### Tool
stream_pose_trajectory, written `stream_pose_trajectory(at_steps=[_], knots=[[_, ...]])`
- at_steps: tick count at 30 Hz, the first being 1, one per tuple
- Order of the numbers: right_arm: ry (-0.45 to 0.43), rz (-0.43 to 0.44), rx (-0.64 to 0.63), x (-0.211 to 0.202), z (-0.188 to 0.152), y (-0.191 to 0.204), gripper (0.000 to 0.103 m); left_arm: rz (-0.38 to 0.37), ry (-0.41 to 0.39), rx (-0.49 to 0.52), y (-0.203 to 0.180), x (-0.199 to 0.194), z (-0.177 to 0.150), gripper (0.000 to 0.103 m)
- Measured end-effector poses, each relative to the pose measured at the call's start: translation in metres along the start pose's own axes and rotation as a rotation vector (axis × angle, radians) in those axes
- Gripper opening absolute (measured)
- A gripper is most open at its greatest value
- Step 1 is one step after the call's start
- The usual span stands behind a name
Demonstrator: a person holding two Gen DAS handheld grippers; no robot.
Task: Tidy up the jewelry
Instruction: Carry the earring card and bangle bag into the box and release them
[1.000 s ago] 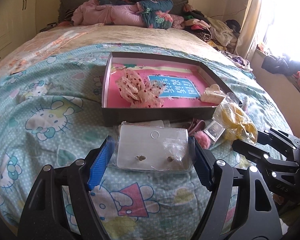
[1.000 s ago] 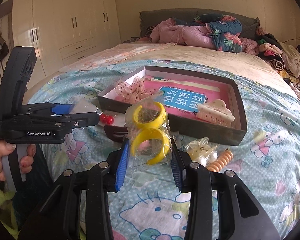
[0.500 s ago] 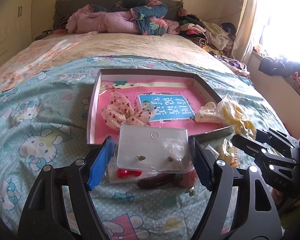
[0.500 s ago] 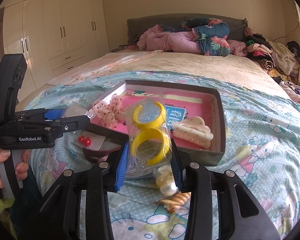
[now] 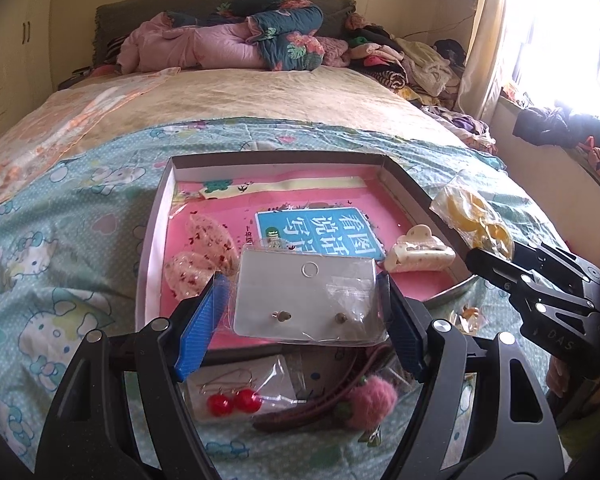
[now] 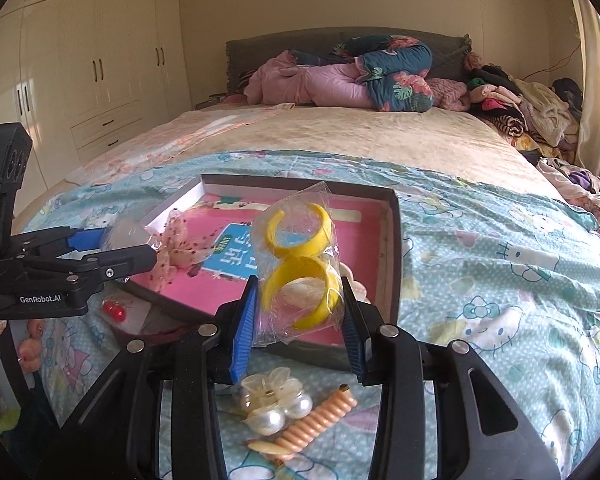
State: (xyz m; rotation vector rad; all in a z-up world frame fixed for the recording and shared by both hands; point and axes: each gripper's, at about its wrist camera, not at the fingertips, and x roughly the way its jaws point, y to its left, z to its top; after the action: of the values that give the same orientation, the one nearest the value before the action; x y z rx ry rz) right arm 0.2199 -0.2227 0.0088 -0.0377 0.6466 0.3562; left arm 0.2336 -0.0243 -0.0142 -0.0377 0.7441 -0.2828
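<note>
Grippers both loaded right now: my left gripper point(image 5: 302, 312) is clamped on the edges of an earring card point(image 5: 306, 300) in its plastic sleeve, and my right gripper point(image 6: 298, 320) is squeezing a clear bag of yellow rings point(image 6: 298, 264). Both are hanging over the near part of the box point(image 5: 412, 196) on the bed, where a bow point(image 5: 204, 254) and a cream hair claw point(image 5: 418, 250) already sit. My worry is the bag: it's slippery and only pinched low down, so it could slide out and land on the near wall or outside. The card could flex and pop free too. I think it's held flat, but the fisheye makes that hard to judge.
</note>
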Motion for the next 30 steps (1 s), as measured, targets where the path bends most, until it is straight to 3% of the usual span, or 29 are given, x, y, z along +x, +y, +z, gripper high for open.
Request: stream_pose_trajectory(at_steps=[20,30], knots=[[0.05,-0.027,0.051,0.052,0.033,-0.036,0.037,-0.014,0.038,0.009,-0.006,0.047,0.018,0.066],[0.117,-0.018,0.073,0.088,0.045,-0.052,0.037,-0.026,0.071,0.017,-0.01,0.068,0.016,0.066]])
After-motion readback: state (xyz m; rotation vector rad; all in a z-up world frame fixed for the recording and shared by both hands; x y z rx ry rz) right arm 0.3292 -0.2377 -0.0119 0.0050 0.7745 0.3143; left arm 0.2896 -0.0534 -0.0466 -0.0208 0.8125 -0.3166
